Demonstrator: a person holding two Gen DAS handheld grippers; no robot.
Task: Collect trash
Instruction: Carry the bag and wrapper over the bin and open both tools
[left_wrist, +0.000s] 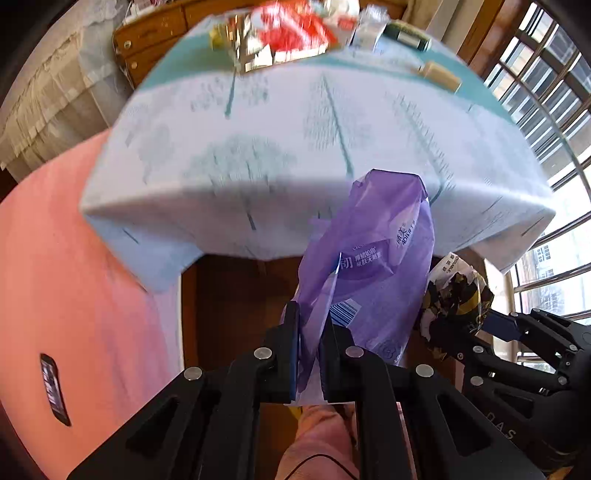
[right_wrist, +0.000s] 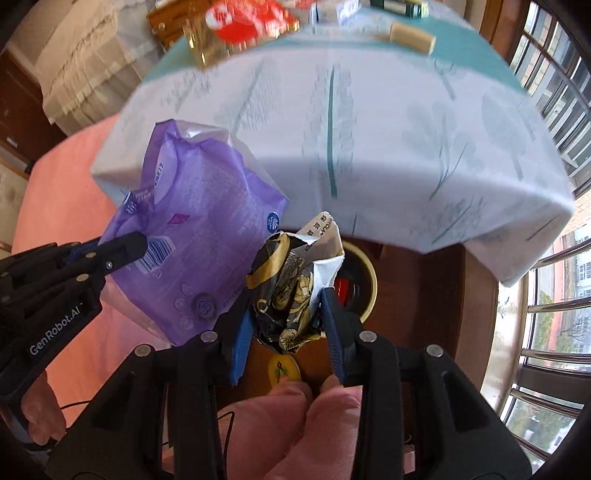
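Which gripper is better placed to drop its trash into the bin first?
Probably the right. The right gripper holds the crumpled black-and-gold wrapper close beside the bin; the left gripper holds the purple bag further aside.

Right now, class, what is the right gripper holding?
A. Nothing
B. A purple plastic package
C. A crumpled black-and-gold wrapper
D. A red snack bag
C: in the right wrist view the right gripper clamps the crumpled black-and-gold wrapper, while the purple package is pinched by the left gripper.
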